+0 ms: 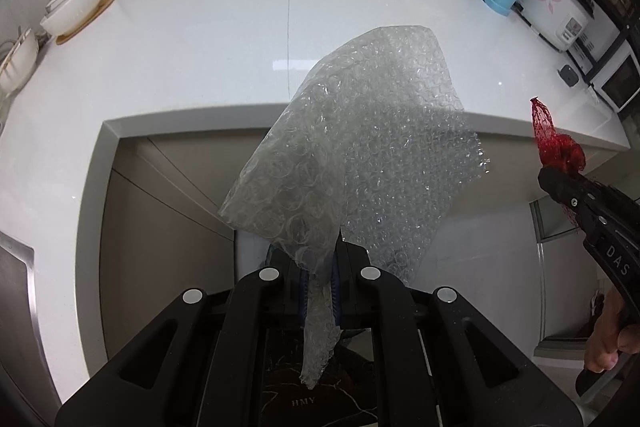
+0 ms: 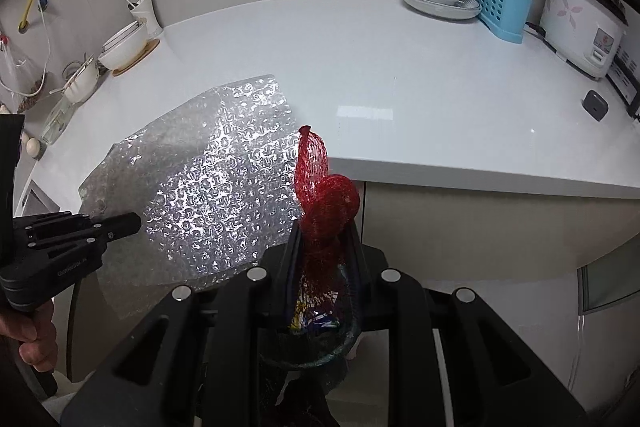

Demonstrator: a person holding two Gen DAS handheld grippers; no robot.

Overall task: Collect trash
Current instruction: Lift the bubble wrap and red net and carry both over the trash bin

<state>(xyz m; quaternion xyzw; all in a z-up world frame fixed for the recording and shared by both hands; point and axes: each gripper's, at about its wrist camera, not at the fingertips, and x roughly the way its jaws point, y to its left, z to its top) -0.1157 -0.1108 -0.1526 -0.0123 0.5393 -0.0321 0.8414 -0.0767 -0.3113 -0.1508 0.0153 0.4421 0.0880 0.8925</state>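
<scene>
Bubble wrap (image 1: 360,147) is light and floppy, so our left tongs (image 1: 320,267) pinch one corner; right tongs (image 2: 320,235) clamp squashy red netting (image 2: 324,199).

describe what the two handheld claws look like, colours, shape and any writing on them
Both claws are matte black plastic. Seen from its own camera, the left claw has ribbed black linkage arms with round silver pivot caps and blue finger pads. The right claw has the same linkage and caps. Seen side-on, each has a pistol-style handle with pale lettering, partly unreadable. No sleeves or cables are visible.
</scene>
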